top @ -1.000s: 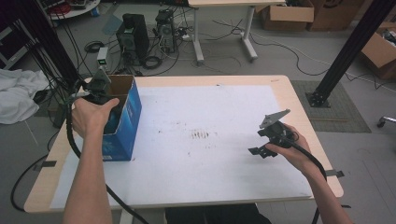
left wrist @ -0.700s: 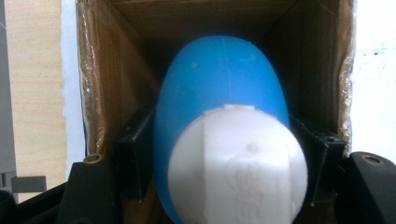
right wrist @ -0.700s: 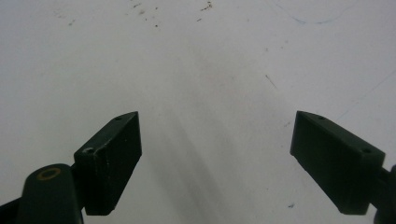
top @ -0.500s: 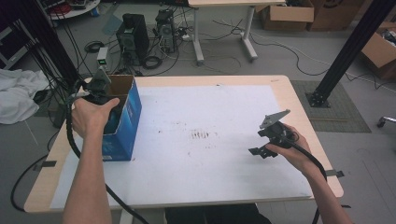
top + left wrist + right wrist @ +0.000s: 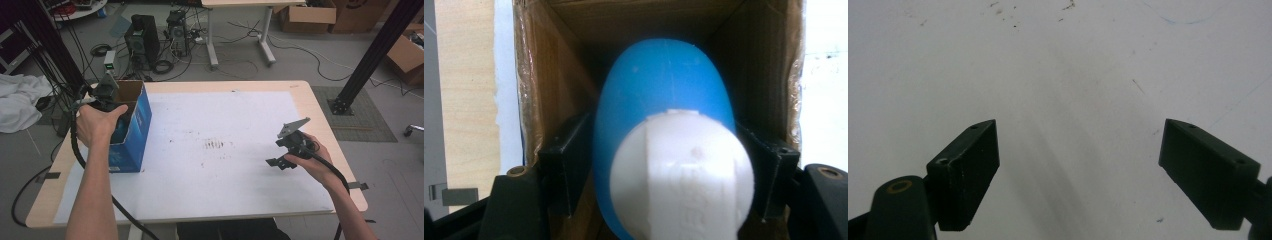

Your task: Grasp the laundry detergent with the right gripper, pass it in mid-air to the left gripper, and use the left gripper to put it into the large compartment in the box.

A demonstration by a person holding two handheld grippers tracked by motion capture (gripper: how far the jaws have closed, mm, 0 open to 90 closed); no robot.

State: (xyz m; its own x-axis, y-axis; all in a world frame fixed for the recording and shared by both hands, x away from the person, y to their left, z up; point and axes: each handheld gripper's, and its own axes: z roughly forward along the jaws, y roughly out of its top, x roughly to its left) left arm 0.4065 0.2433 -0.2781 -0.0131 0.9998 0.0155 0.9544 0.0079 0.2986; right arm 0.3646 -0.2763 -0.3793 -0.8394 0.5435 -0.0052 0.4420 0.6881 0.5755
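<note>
Desk point(image 5: 330, 135): wood, white sheet point(image 5: 225, 165), dark specks. Left gripper point(image 5: 664, 150) clamps blue bottle point(image 5: 659, 95) inside box point(image 5: 132, 125). Right gripper point(image 5: 1080, 170) wide, over sheet. Floor point(image 5: 300, 60): cables, computers.

Grey floor point(image 5: 300, 55), cables, cardboard boxes point(image 5: 305, 15)

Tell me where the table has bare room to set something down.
The white sheet lies bare between the blue box and the right gripper, out to the far edge; the near strip by the person's edge is bare too. The crowded corner is far left: the left gripper sits over the box, its jaws shut on a blue bottle inside.
</note>
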